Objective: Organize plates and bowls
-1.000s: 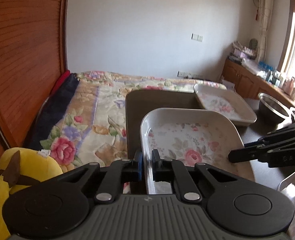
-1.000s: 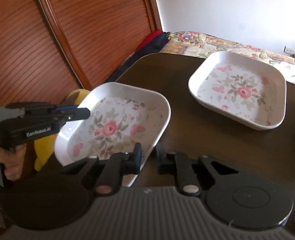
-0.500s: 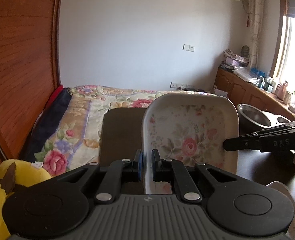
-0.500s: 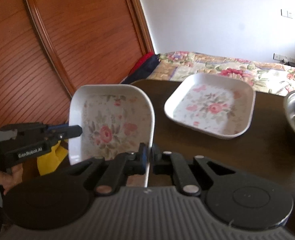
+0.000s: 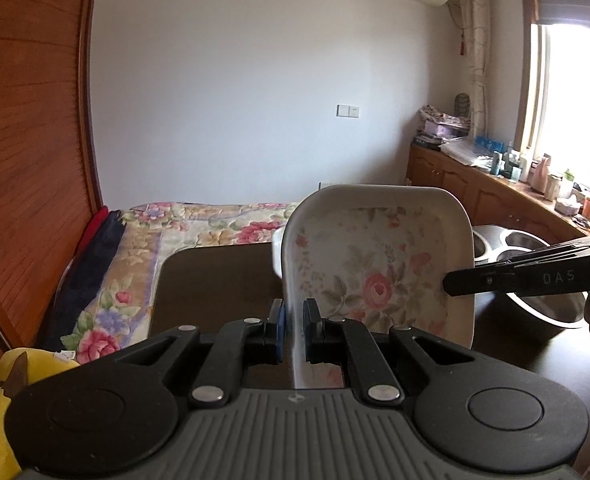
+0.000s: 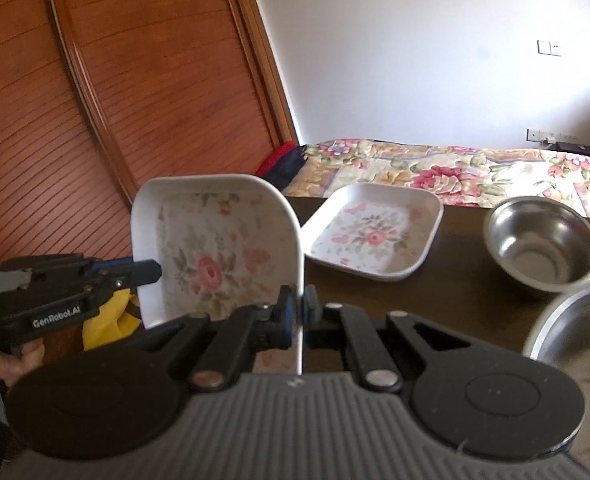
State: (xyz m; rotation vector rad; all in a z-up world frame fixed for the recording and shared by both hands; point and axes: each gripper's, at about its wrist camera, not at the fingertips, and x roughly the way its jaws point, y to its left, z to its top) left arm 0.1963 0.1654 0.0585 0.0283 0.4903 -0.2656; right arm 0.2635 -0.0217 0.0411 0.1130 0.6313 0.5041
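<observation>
The floral square plate (image 5: 379,276) is held up off the dark table (image 6: 447,296), tipped nearly on edge with its patterned face turned toward the person, and both tools grip it: the left gripper (image 5: 293,330) is clamped on one side rim and the right gripper (image 6: 299,320) is pinched on the opposite rim. Holding it from both sides likely keeps the plate from swinging while it is carried. A matching floral plate (image 6: 375,236) lies flat on the table just beyond, a probable stacking target. To the right stand two steel bowls (image 6: 541,244), the nearer one partly cut off. Behind the table lies a flowered bedspread (image 6: 447,172) beside a wooden slatted door (image 6: 95,100).
</observation>
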